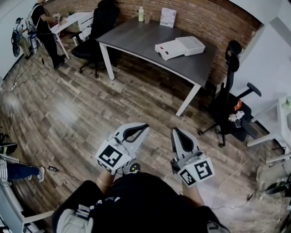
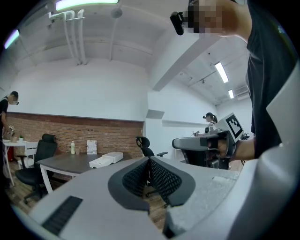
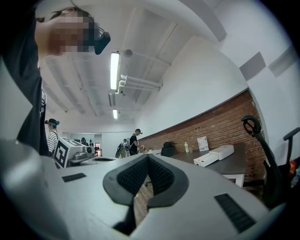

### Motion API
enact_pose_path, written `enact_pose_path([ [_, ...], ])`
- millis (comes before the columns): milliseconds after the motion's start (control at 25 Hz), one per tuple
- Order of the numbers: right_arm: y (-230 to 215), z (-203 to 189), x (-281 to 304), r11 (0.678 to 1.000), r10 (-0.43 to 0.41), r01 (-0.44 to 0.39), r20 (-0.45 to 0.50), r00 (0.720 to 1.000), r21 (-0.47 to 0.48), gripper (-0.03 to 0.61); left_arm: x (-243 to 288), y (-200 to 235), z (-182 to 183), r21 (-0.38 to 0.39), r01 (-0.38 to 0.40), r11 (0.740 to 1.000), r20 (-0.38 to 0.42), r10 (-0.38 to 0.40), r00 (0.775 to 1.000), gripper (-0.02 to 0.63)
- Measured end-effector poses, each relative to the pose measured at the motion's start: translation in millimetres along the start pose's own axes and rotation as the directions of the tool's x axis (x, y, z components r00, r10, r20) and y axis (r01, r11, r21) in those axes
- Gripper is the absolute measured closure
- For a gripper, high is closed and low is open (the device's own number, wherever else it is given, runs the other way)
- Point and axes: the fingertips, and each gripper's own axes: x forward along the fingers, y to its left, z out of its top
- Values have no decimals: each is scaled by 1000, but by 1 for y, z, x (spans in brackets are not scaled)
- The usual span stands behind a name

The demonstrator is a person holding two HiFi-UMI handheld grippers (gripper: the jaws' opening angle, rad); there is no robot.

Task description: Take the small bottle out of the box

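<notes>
Fingers on both tools are closed. In the left gripper view the left gripper (image 2: 149,161) has its two black ribbed pads (image 2: 164,180) meeting at the tips, with nothing between them. The right gripper view shows the same for the right gripper (image 3: 147,157): its pads touch and grip nothing.

From the head view, the person holds the two side by side, close to the body, each pointing level across the room towards the table. The left gripper (image 1: 145,126) and the right gripper (image 1: 175,131) are a little apart, each with its marker cube at the near end. They hang over a wood-plank floor (image 1: 68,113), and a thin cable (image 1: 229,175) trails across the boards near the person's right.

Further off stands a grey table (image 1: 136,36) on white legs, well apart from both grippers. The white box (image 1: 180,47) lies towards the table's right end. It shows as a flat piece and a deeper piece that touch each other. What it holds cannot be seen in any view, so the small bottle cannot be placed beyond that.

At the table's far edge, apart from the box, a pale bottle (image 1: 141,14) with a green cap stands upright. A white printed card (image 1: 168,17) stands just to its right, against the brick wall (image 1: 213,20).

A black office chair (image 1: 229,102) stands off the table's right end, and another black chair (image 1: 97,29) sits at its left end. Far to the left, a person in dark clothes (image 1: 44,27) stands at a white desk (image 1: 72,20).
</notes>
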Motion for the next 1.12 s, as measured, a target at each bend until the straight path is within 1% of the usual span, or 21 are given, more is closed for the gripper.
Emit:
enact_pose_path([
  [200, 3, -2, 9, 1000, -16, 16, -3, 1000, 1, 580, -5, 11, 0, -3, 5, 1000, 10, -5, 1000, 607],
  [520, 10, -8, 30, 1000, -22, 22, -9, 1000, 3, 580, -13, 32, -4, -14, 8, 1000, 3, -8, 1000, 607],
  [760, 14, -11, 55, 999, -41, 41, -25, 999, -32, 577, -19, 56, -3, -13, 6, 1000, 10, -5, 1000, 607],
  [880, 18, -17, 70, 998, -48, 47, -39, 998, -33, 526, -27, 71, -5, -14, 0, 1000, 11, 0, 1000, 607],
  [1120, 26, -27, 102, 997, -64, 62, -58, 996, -38, 497, -40, 106, -9, -16, -9, 1000, 11, 9, 1000, 607],
])
